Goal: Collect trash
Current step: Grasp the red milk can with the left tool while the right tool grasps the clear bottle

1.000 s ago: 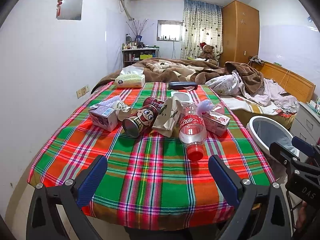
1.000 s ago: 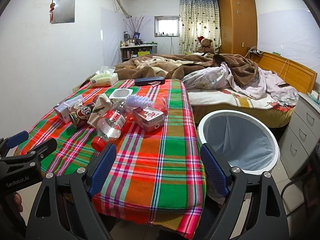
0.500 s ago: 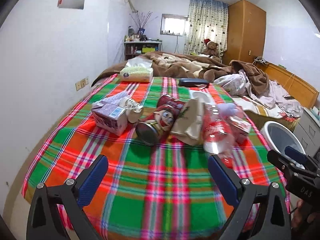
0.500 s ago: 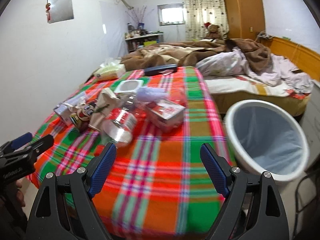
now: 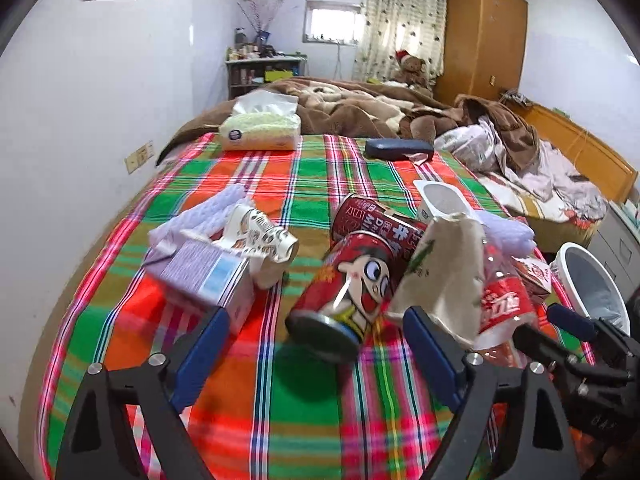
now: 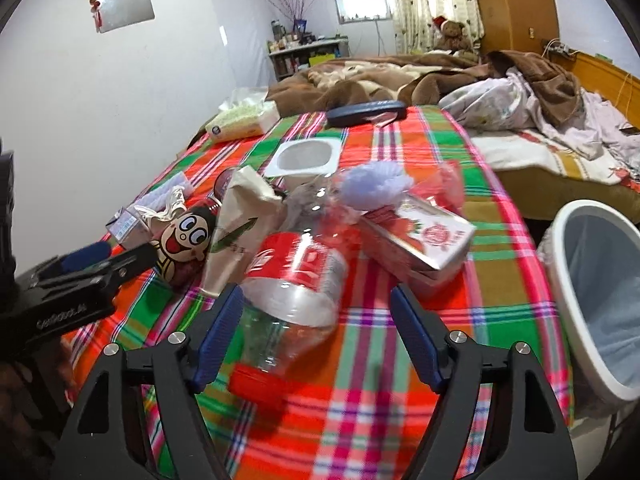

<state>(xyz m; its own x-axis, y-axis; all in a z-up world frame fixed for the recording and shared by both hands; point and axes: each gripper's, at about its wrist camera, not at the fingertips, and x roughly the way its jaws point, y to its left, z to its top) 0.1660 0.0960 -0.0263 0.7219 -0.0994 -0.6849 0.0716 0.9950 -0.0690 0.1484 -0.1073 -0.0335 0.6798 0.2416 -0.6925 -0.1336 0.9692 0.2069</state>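
Trash lies in a heap on the plaid tablecloth. A red can with a cartoon face lies on its side, its base between the fingers of my left gripper. Those jaws are closing, and the pads stand clear of the can. A clear bottle with a red label and a red cap lies between the fingers of my right gripper. Its jaws are closing too, with a gap on the right side. A beige paper carton leans between can and bottle.
A purple box, crumpled wrapper, second red can, white cup, strawberry carton and purple foam net lie around. A white bin stands right of the table. Tissue pack and dark case sit at the far edge.
Both grippers have moved forward and down to the heap. The can now sits between the left fingers and the bottle between the right ones. Both pairs of jaws have narrowed slightly.
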